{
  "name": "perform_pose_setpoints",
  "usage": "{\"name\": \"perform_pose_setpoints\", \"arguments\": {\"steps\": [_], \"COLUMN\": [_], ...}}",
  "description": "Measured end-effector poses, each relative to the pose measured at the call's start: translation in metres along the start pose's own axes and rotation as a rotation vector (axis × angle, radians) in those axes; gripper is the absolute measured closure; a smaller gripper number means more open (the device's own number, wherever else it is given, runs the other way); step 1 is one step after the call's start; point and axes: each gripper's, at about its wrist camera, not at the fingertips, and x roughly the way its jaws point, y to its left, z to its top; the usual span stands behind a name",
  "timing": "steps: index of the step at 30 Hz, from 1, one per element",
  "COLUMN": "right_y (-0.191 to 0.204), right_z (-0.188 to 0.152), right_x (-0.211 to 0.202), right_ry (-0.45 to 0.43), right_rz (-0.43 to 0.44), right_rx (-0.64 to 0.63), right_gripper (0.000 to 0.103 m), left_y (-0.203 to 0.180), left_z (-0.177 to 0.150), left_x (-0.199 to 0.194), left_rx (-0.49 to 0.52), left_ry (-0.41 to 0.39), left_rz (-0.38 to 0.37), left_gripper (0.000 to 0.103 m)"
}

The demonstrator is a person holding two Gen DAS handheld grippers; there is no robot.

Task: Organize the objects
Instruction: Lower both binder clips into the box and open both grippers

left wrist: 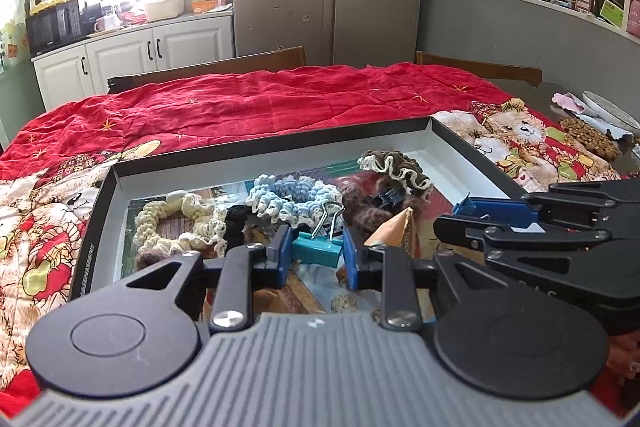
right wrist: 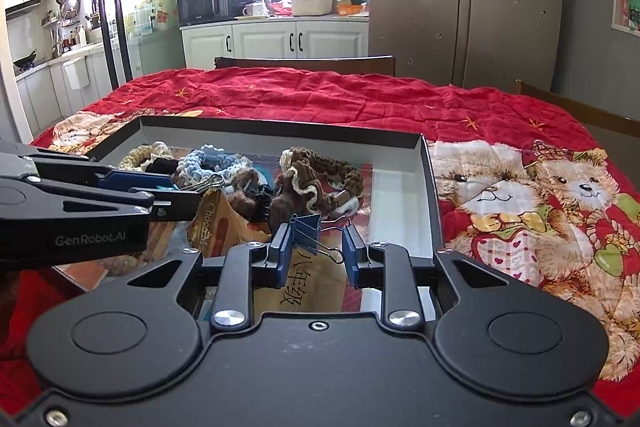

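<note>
The left tool (left wrist: 316, 253) is closed on a teal binder clip (left wrist: 318, 250), its blue fingers (left wrist: 280, 251) pressing the clip's body from both sides while the wire handles stick up and away. It hangs low over the near part of a shallow black box lid (left wrist: 256, 149) with a white inner wall.

The right tool (right wrist: 316, 249) grips a blue binder clip (right wrist: 306, 227) that sits tilted against its left finger; the right finger touches only the clip's wire handle, so the grip looks loose and one-sided. This tool is over the lid's near right part, above a tan paper with dark written characters (right wrist: 300, 279). In the left view the right tool (left wrist: 464, 207) reaches in from the right, its tip at the lid's right wall.

Inside the lid, past the tools, lies a pile of crocheted hair ties: a cream one (left wrist: 176, 223) toward the left wall, a light blue one (left wrist: 288, 197) in the middle, and a brown one with cream edging (left wrist: 396, 167) toward the far right corner. Among them sit a black hair claw (left wrist: 386, 199) and an orange wrapper (left wrist: 396, 231).

The lid rests near the front edge of a bench covered with a red quilt (left wrist: 260, 107) printed with teddy bears. Wooden chair backs (left wrist: 224, 67) stand beyond the far edge.
</note>
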Motion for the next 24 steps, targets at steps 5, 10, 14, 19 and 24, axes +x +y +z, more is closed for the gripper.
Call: {"name": "perform_pose_setpoints", "arguments": {"steps": [5,10,14,19,24], "right_y": [0.000,0.000,0.001,0.002,0.002], "right_z": [0.000,-0.001,-0.002,-0.003,-0.003], "right_x": [0.003,0.007,0.009,0.011,0.012], "right_ry": [0.009,0.019,0.033,0.042,0.045], "right_rz": [-0.003,-0.009,-0.009,-0.010,-0.012], "right_rx": [-0.003,-0.007,-0.013,-0.024,-0.027], "right_gripper": [0.077,0.077,0.077,0.077,0.077], "left_y": [0.000,0.000,-0.002,-0.003,-0.006], "left_z": [0.000,-0.001,-0.001,-0.002,-0.004], "left_x": [0.000,0.001,0.002,0.002,0.002], "left_rx": [0.002,0.008,0.020,0.035,0.058], "left_ry": [0.000,-0.001,-0.001,-0.002,-0.002], "left_rz": [0.000,0.007,0.014,0.024,0.036], "left_gripper": [0.072,0.072,0.072,0.072,0.071]}}
